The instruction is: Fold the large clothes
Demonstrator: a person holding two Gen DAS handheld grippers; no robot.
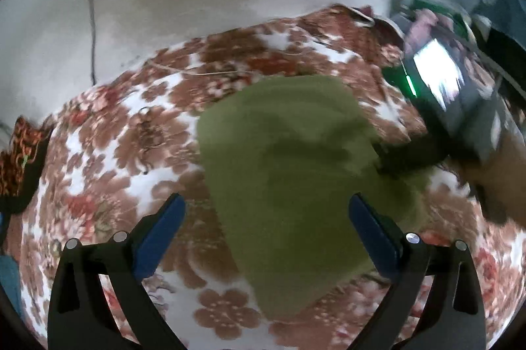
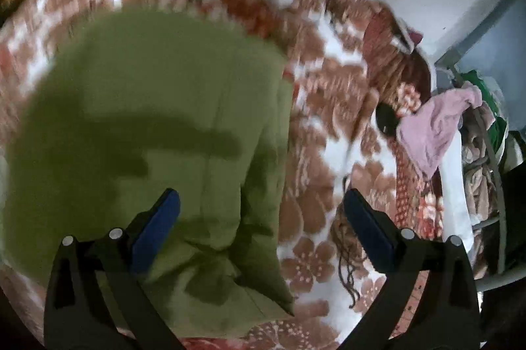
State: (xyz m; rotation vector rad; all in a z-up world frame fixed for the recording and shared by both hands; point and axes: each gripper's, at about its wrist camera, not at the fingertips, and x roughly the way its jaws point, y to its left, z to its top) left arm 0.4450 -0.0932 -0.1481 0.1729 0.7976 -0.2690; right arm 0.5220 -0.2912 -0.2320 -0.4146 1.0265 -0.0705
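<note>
Left gripper [image 1: 266, 235]: jaws spread wide, nothing between the blue pads [image 1: 161, 238], hovering above the bed

Right gripper [image 2: 261, 231]: also wide open, empty, its left pad over cloth, its right pad over the blanket

Green garment [image 1: 289, 172] lies flat-ish on the floral blanket [image 1: 108, 133], already partly folded by the look of the layered edges in the right wrist view

From the left gripper the garment runs from 6 o'clock up to 12, slightly leaning toward 1; its narrow lower tip sits between the jaws, broad end far away

From the right gripper the garment [image 2: 157, 126] fills 9 to 12 o'clock, with its right-hand edge running roughly 12 to 6 straight through the jaw gap

Judgement: right gripper is nearer a graspable edge, the near corner at about 6 o'clock; left gripper is better lined up on the long axis

Both views motion-blurred, so fold lines are uncertain

Outward: pink cloth [image 2: 434, 126] and a clothes pile at 3 o'clock of the right view, lit screen [image 1: 437, 70] at 2 o'clock of the left view, wall with a cable [image 1: 93, 31] at 11

Risk: pinching the blanket along with the cloth
</note>
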